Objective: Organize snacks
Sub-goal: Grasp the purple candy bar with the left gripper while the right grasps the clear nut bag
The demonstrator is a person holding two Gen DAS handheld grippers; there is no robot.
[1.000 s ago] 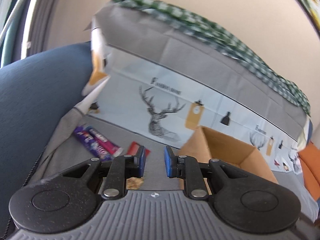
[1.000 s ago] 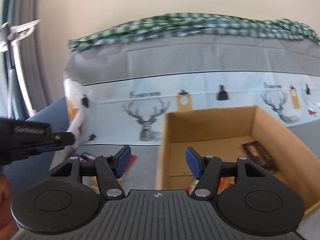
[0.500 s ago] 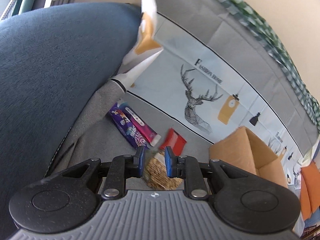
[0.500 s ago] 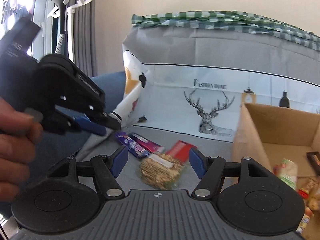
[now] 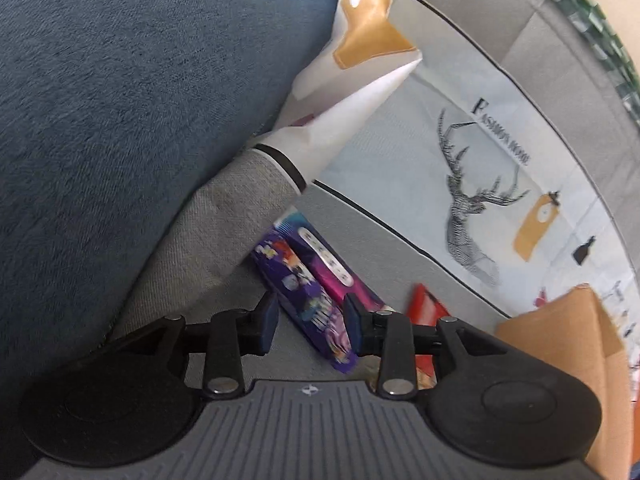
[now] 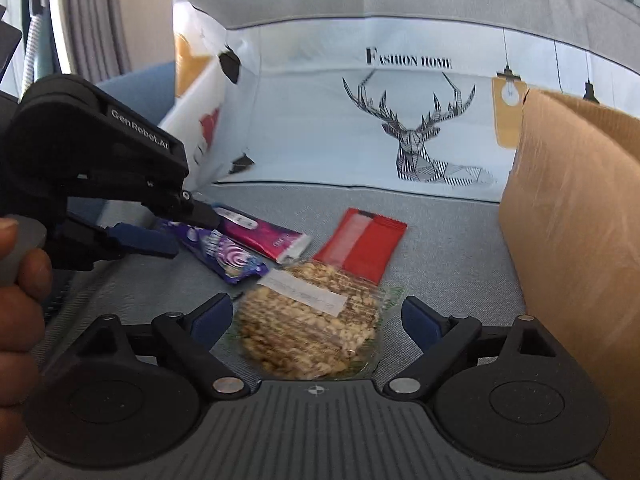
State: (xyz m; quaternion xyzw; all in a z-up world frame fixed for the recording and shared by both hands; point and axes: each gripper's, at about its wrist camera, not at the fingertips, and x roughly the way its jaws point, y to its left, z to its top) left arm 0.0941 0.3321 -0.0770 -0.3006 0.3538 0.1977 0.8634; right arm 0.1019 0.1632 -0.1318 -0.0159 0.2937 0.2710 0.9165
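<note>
On grey cloth [image 6: 440,248]: four snacks unboxed beside cardboard box [image 6: 568,216]; left gripper [image 5: 308,322] and right gripper [image 6: 316,316] both spread wide, empty.

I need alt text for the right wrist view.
Open right tongs frame a round nut brittle pack on grey fabric. Beyond lie purple, pink and red wrappers; a cardboard box stands right.

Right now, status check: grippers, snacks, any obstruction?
Left gripper open, straddling purple foil-wrapped bar. Right gripper open around clear-wrapped nut brittle round. Pink bar and red packet loose beside; brown cardboard box right, path unobstructed.
</note>
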